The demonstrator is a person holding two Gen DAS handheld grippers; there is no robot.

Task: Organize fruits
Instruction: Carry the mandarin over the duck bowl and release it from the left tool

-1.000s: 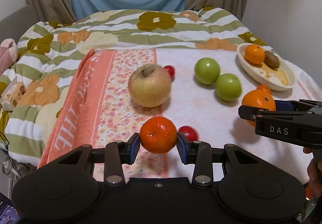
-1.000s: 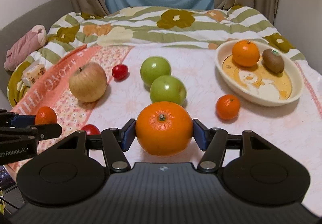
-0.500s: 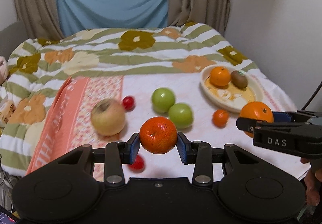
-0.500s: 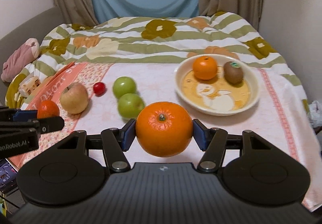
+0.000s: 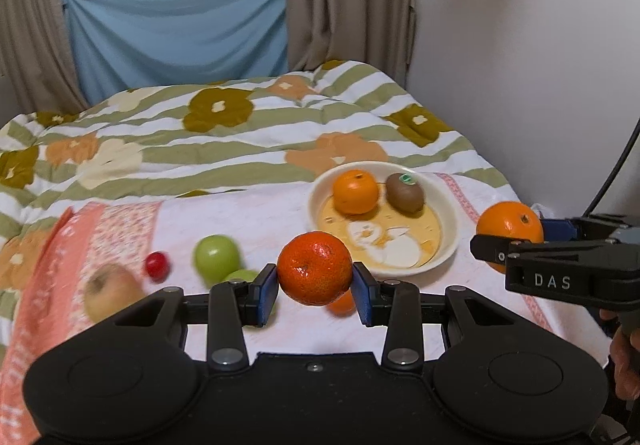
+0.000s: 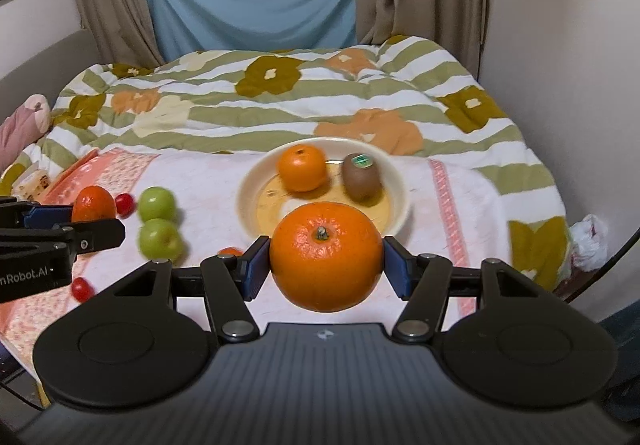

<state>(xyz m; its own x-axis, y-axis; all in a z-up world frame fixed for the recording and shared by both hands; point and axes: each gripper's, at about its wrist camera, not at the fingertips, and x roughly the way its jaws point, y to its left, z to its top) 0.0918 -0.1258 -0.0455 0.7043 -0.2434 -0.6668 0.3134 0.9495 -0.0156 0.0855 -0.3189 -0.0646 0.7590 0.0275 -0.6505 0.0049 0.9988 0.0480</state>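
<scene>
My left gripper (image 5: 315, 287) is shut on a small mandarin (image 5: 315, 267) and holds it above the cloth, left of the cream bowl (image 5: 450, 245). My right gripper (image 6: 326, 271) is shut on a large orange (image 6: 326, 256) in the air just before the bowl (image 6: 402, 205). The bowl holds an orange (image 6: 302, 168) and a kiwi (image 6: 361, 176). Two green apples (image 6: 157, 203) (image 6: 159, 238), a yellow apple (image 5: 110, 291), two cherry tomatoes (image 6: 124, 203) (image 6: 81, 287) and a small mandarin (image 6: 229, 251) lie on the cloth.
The fruit lies on a pink-and-white cloth (image 6: 208, 173) over a striped flowered quilt (image 6: 280, 101). A wall (image 6: 560, 45) runs along the right, curtains and a window at the back. A pink cushion (image 6: 20, 125) lies at the far left.
Both grippers have lifted and moved right with their fruit, drawing nearer the bowl. The fruits on the cloth now sit lower and further left in both views.
</scene>
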